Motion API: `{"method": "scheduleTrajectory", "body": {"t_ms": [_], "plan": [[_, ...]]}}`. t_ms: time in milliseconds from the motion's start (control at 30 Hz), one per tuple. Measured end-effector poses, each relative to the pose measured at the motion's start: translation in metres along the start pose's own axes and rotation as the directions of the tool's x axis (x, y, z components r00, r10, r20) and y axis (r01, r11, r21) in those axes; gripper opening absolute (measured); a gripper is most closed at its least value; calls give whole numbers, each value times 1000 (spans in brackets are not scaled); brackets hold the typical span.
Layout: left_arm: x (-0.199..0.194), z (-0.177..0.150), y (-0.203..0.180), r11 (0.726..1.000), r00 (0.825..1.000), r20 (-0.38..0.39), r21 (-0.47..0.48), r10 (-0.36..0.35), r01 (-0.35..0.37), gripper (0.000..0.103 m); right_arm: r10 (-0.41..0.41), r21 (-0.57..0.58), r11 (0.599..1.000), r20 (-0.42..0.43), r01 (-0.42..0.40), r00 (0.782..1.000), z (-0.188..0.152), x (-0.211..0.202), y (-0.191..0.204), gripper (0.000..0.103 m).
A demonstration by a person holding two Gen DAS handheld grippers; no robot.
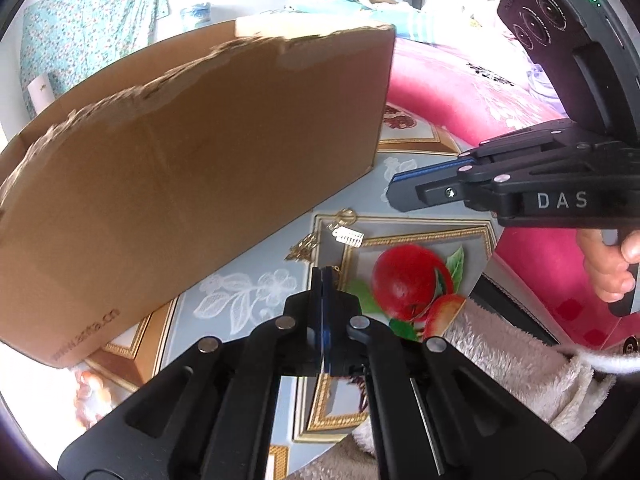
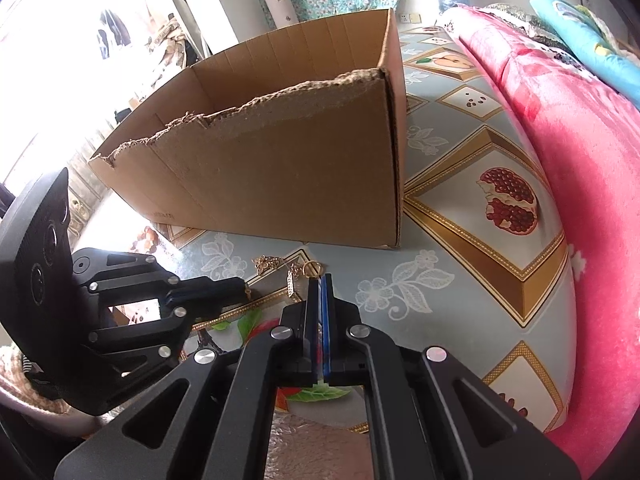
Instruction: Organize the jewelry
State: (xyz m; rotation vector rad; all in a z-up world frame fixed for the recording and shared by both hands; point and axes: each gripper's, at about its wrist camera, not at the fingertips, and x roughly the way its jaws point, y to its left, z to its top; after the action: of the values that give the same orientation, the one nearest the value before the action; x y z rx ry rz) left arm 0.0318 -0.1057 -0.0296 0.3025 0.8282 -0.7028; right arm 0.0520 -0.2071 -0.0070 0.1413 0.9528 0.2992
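- The left gripper [image 1: 325,276] has its tongs pressed together at the gold chain [image 1: 338,270].
- The right gripper [image 2: 321,280], marked "DAS" in the left view, is also pressed together, just before the gold jewelry [image 2: 290,270] on the table mat [image 2: 420,216].
- Only the right view looks inside the cardboard box [image 2: 280,168].

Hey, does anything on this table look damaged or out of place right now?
Yes. The cardboard box has a ragged, torn top edge along its near wall, as if a flap was ripped off. In front of it, gold jewelry with a small tag lies loose on the tablecloth, outside the box.
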Motion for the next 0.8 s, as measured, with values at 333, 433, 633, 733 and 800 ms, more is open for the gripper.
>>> {"method": "scheduleTrajectory", "body": {"t_ms": [333,433,633,733,800], "plan": [[-6,-5,10,999,1000,10,-47,2,-2,0,-12,-3,1000,-26,12,1000,-6,10,3,3],[-4,-1,7,1000,1000,15,-17,10,-9,0,-21,2,1000,-34,21,999,-9,13,2,5],[-1,4,1,1000,1000,-9,-7,-28,28,15,-6,16,1000,-25,6,1000,-12,12,-4,12],[1,6,4,998,998,-30,-42,-50,48,21,3,21,1000,-20,-3,1000,-13,13,-6,12],[2,7,6,994,996,-34,-74,-80,77,25,7,22,1000,-18,-7,1000,-12,13,-7,12]]}}
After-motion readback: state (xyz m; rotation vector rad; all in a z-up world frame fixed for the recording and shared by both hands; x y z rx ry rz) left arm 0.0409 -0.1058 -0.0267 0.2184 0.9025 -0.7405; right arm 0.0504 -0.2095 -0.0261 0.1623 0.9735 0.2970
